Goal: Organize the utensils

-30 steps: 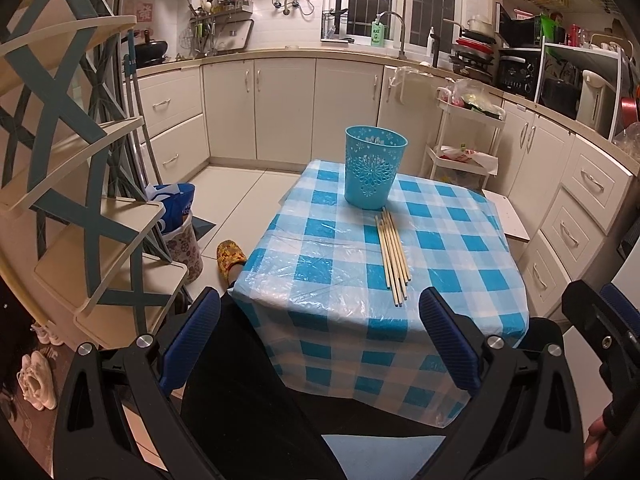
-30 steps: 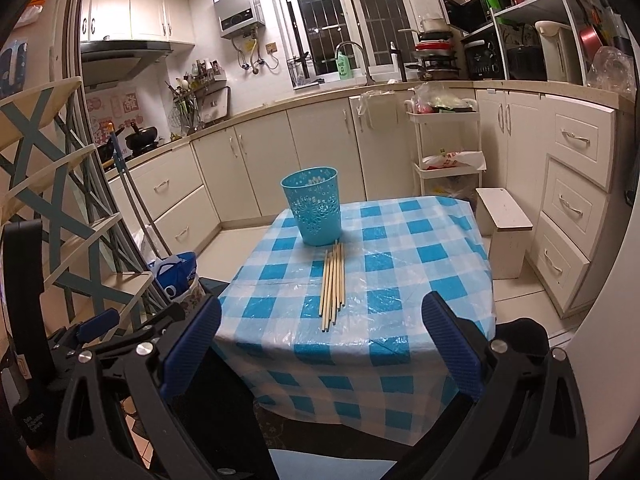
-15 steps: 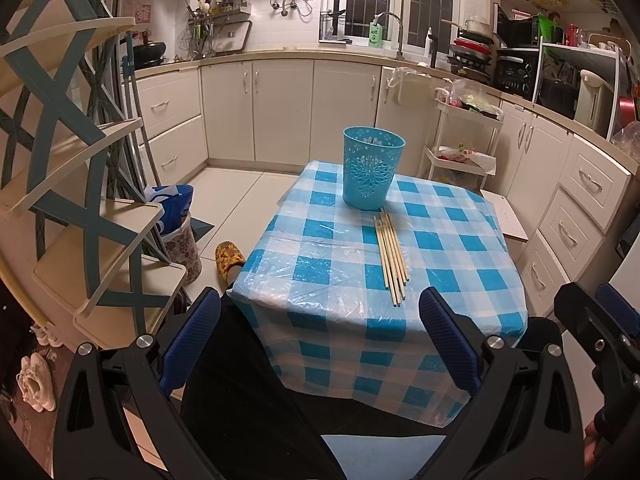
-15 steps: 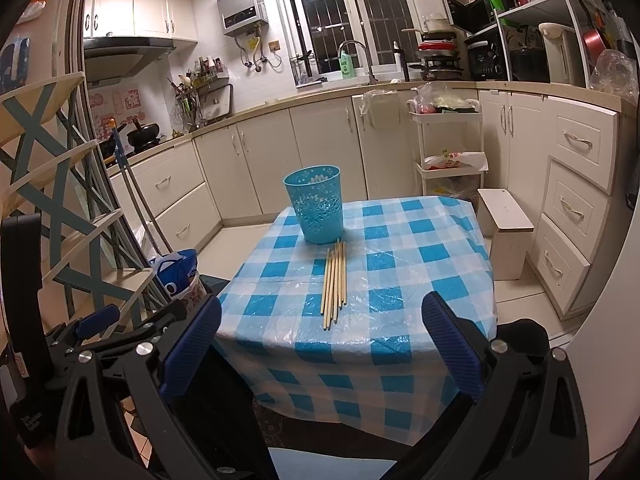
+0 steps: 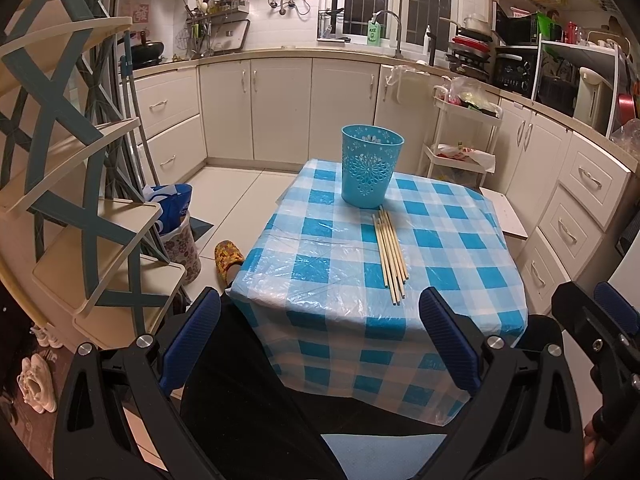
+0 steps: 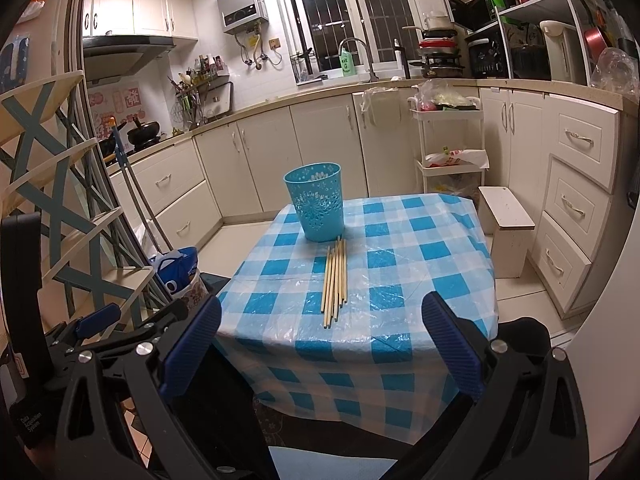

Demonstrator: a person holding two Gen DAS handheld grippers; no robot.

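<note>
A turquoise cut-out holder (image 5: 371, 167) stood upright near the far edge of the table (image 5: 460, 280), on the blue-and-white checked cloth. Its inside could not be made out from either wrist view, though nothing rose above its rim. Beyond the table's far right corner a white trolley (image 6: 452, 152) carried bags and packets on its shelves. On the floor off the table's left edge a patterned bin (image 5: 182, 246) held a blue bag (image 5: 174, 208).

The chopsticks (image 5: 390, 254) lay in a loose bundle along the middle of the cloth — far tips just short of the holder's base, possibly touching it, near ends pointing toward the table's near edge.

The left gripper (image 5: 318, 336) hung off the near edge of the table, its blue fingers (image 5: 191, 340) spread wide with nothing between them; the chopsticks lay ahead of it, closer to its right finger. The right gripper (image 6: 320, 344) was likewise wide apart and empty — the bundle lay ahead of it, roughly midway between its pads, well short of contact.
</note>
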